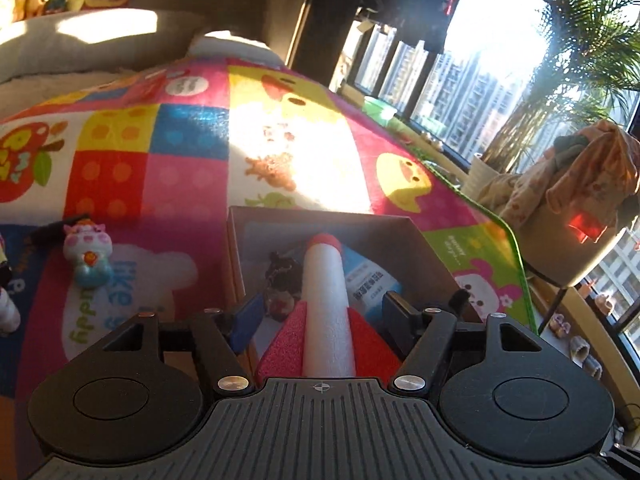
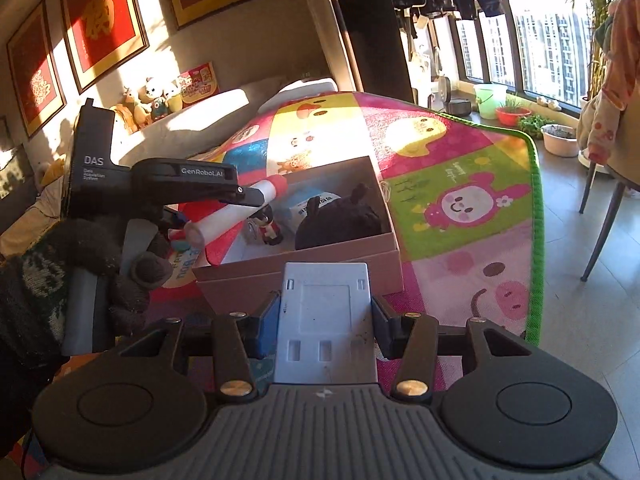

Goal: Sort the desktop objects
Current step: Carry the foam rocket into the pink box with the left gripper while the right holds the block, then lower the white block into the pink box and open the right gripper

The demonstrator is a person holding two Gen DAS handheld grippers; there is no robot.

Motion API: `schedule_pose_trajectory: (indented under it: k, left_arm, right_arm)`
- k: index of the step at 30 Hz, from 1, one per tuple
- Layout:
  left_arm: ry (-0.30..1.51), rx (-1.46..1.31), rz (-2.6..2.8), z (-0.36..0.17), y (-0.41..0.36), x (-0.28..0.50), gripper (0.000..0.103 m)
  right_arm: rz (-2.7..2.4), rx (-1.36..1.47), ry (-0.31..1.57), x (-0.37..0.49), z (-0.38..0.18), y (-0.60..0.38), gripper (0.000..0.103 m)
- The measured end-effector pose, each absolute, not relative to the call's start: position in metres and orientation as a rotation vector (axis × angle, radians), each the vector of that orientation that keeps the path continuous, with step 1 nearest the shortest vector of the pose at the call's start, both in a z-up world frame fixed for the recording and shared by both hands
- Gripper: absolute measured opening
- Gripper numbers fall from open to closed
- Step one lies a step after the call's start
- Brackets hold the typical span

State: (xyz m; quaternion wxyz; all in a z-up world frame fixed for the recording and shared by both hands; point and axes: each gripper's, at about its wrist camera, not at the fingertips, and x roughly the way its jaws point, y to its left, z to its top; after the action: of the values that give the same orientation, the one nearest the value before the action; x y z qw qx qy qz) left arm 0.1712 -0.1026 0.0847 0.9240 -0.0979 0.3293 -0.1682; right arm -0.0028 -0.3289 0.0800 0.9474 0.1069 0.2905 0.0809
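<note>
Foam rocket [image 1: 326,304] lies in the box [image 1: 396,232] between the spread left tool [image 1: 322,312] — right tool [image 2: 324,320] pinches a grey card [image 2: 326,320].

Each gripper is built in matte black, with a ribbed grey-black top plate marked by a small round crosshair sign. Two round black discs are set at either side, and brass-coloured and silver screws are seen at the link joints. On the left gripper [image 1: 320,308] and the right gripper [image 2: 324,316], one of the fingers [image 1: 248,316] is faced with a blue pad, the other with black. White lettering, "DAS" and "GenRobot.AI", is printed on the left gripper's side. A dark knitted glove [image 2: 52,276] with a pale pattern is worn on the left hand.
</note>
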Motion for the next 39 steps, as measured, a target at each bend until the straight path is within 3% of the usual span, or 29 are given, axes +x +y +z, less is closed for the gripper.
schedule_pose_trajectory:
  k: [4, 6, 7, 8, 10, 16, 18, 20, 23, 26, 35, 39]
  left_arm:
    - [0.658, -0.126, -0.431, 0.091, -0.104, 0.145, 0.062]
    - [0.681, -0.076, -0.459, 0.086, -0.113, 0.137, 0.049]
    - [0.703, -0.065, -0.469, 0.08, -0.117, 0.136, 0.036]
    - [0.723, -0.068, -0.477, 0.075, -0.121, 0.138, 0.032]
    - [0.753, -0.087, -0.469, 0.066, -0.128, 0.147, 0.026]
    - [0.783, -0.113, -0.356, 0.048, -0.139, 0.194, 0.026]
    - [0.791, -0.121, -0.386, 0.051, -0.137, 0.193, 0.033]
    - [0.759, -0.137, -0.445, 0.059, -0.129, 0.176, 0.067]
    - [0.641, -0.051, -0.461, 0.072, -0.115, 0.133, 0.084]
    - [0.586, 0.02, -0.434, 0.074, -0.099, 0.099, 0.093]
    - [0.595, 0.059, -0.336, 0.059, -0.058, 0.055, 0.101]
    - [0.591, 0.029, -0.303, 0.055, -0.038, 0.053, 0.101]
  right_arm:
    - [0.16, 0.219, 0.594, -0.002, 0.078, -0.33, 0.048]
    - [0.153, 0.223, 0.599, 0.0, 0.076, -0.331, 0.048]
    - [0.147, 0.225, 0.601, 0.001, 0.075, -0.331, 0.048]
    - [0.143, 0.227, 0.6, 0.002, 0.075, -0.331, 0.048]
    - [0.133, 0.232, 0.595, 0.003, 0.076, -0.332, 0.048]
    - [0.122, 0.21, 0.585, -0.004, 0.082, -0.331, 0.048]
    - [0.111, 0.205, 0.585, -0.006, 0.082, -0.333, 0.048]
    - [0.097, 0.207, 0.588, -0.007, 0.082, -0.337, 0.048]
    - [0.082, 0.213, 0.59, -0.008, 0.081, -0.34, 0.048]
    - [0.086, 0.212, 0.59, -0.005, 0.082, -0.34, 0.048]
    - [0.16, 0.139, 0.522, 0.074, 0.147, -0.318, 0.048]
    - [0.162, 0.115, 0.609, 0.149, 0.156, -0.301, 0.049]
